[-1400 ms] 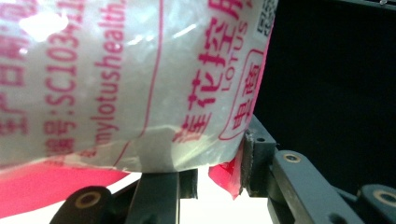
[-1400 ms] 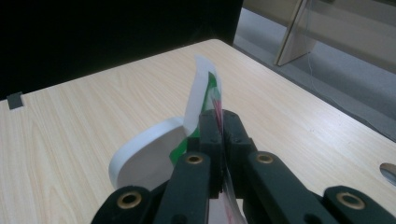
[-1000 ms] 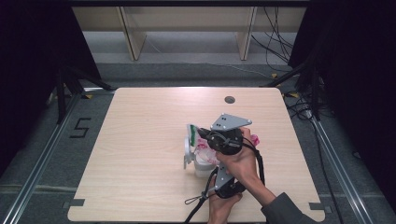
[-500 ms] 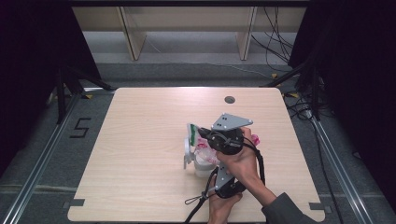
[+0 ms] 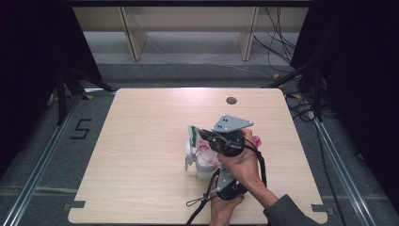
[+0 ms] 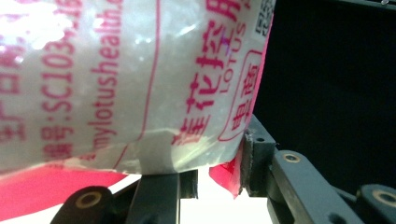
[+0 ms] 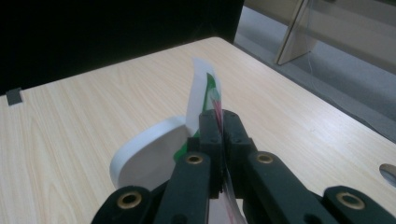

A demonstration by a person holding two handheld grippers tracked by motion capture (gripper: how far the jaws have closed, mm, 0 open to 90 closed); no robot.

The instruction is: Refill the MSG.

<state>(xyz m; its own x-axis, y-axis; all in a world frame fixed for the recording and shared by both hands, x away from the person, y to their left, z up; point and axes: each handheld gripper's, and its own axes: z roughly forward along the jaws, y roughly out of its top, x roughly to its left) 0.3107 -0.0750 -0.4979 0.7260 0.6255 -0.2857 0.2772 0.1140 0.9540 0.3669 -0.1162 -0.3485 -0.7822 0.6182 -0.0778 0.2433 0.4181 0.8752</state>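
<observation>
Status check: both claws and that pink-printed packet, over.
Right claw shut on packet's top edge. Left claw clamped on packet, by white container. Nothing in the way on table.

High view: fixed overhead, facing forward and down across the whole table (image 5: pixel 141 155). Left gripper view: pressed close against a printed packet (image 6: pixel 140 79), jaws at 6 o'clock. Right gripper view: low, near, facing the tabletop toward 12 o'clock. All three share the packet.
</observation>
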